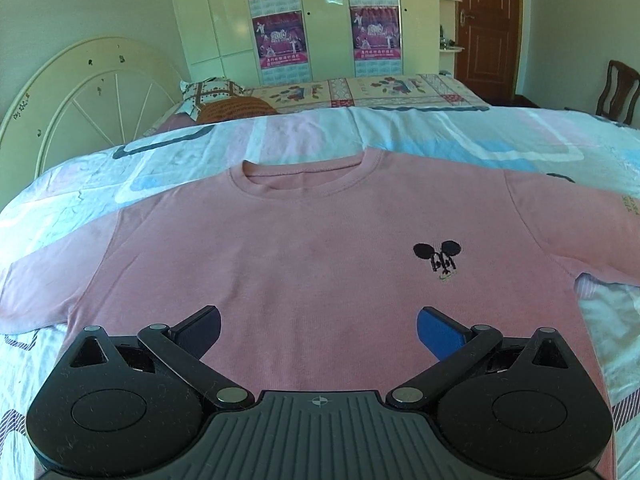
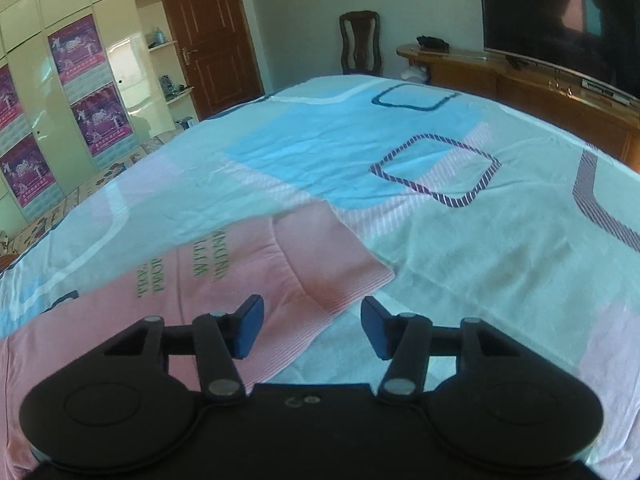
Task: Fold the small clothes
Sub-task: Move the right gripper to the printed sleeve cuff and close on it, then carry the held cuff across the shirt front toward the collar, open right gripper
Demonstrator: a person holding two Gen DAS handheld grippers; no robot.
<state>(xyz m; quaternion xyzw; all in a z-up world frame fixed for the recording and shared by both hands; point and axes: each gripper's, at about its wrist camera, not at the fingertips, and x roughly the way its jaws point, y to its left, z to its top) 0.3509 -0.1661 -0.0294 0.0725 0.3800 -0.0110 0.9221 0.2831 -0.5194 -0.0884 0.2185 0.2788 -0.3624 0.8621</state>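
A small pink T-shirt (image 1: 304,240) lies spread flat, front up, on the bed, its collar away from me and a black mouse emblem (image 1: 438,258) on the chest. My left gripper (image 1: 318,326) hovers over the shirt's lower middle, jaws wide open and empty. In the right wrist view, the shirt's sleeve (image 2: 320,264) with green lettering lies flat on the sheet. My right gripper (image 2: 312,326) sits just above the sleeve's hem edge, jaws partly apart, with no cloth pinched between the pads.
The bed sheet (image 2: 460,240) has blue, pink and striped shapes. A white headboard (image 1: 80,92) and pillows (image 1: 224,100) are at the far left. A wardrobe (image 1: 320,20), a wooden door (image 2: 212,32), a chair (image 2: 360,42) and a TV cabinet (image 2: 520,76) ring the bed.
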